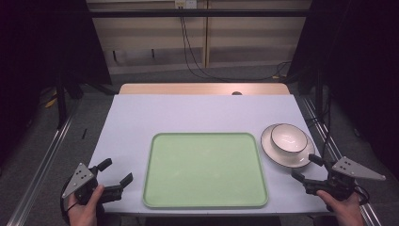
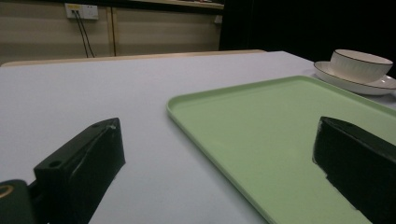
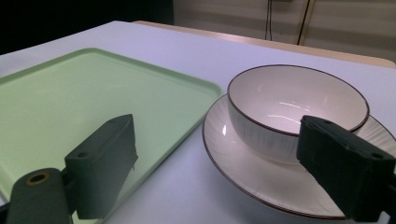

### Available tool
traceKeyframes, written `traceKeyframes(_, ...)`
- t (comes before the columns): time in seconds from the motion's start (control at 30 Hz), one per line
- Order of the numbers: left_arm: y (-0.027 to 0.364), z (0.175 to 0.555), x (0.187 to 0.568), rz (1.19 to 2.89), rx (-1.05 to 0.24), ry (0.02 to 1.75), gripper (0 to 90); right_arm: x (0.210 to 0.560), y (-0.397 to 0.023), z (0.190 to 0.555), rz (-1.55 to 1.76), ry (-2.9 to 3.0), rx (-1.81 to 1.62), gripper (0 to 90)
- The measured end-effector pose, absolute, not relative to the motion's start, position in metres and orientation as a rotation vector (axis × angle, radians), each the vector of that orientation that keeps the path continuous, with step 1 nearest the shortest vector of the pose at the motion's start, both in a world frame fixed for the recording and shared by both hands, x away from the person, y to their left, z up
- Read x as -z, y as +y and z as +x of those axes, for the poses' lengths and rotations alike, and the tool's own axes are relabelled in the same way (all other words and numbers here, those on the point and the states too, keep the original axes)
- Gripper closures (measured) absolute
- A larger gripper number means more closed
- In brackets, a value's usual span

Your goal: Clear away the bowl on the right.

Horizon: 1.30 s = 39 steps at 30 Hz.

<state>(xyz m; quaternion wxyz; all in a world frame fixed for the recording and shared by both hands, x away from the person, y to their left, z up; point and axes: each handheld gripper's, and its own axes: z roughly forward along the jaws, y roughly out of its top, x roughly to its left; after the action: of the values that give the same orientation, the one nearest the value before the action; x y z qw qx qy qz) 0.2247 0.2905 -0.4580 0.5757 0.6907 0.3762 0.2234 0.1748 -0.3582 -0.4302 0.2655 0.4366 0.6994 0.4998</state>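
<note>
A pale green tray (image 1: 205,170) lies in the middle of the white table, nothing on it. To its right a white bowl (image 1: 289,138) with a dark rim sits on a white plate (image 1: 284,158). My left gripper (image 1: 117,172) is held at the table's front left corner, open, its jaws pointing toward the tray's left edge (image 2: 196,135). At the front right corner my right gripper (image 1: 308,168) is open, just short of the plate (image 3: 243,172) and bowl (image 3: 294,109). Nothing is between either pair of jaws.
A wooden strip (image 1: 202,88) runs along the table's far edge. Metal rails (image 1: 42,160) flank the table on both sides. Cables (image 1: 197,61) hang down the back wall onto the floor.
</note>
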Motion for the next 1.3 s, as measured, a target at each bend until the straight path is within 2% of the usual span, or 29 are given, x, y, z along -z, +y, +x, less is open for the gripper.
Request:
traceKeyframes(0.7, 0.29, 0.225, 0.458, 1.635, -0.524, 0.874, 1.9, 0.43, -0.359, 0.176, 1.149, 1.922, -1.385, 11.6)
traceKeyframes(1.3, 0.289, 0.225, 0.458, 1.645, -0.527, 0.86, 1.9, 0.429, -0.37, 0.202, 1.2, 1.971, -1.34, 13.6)
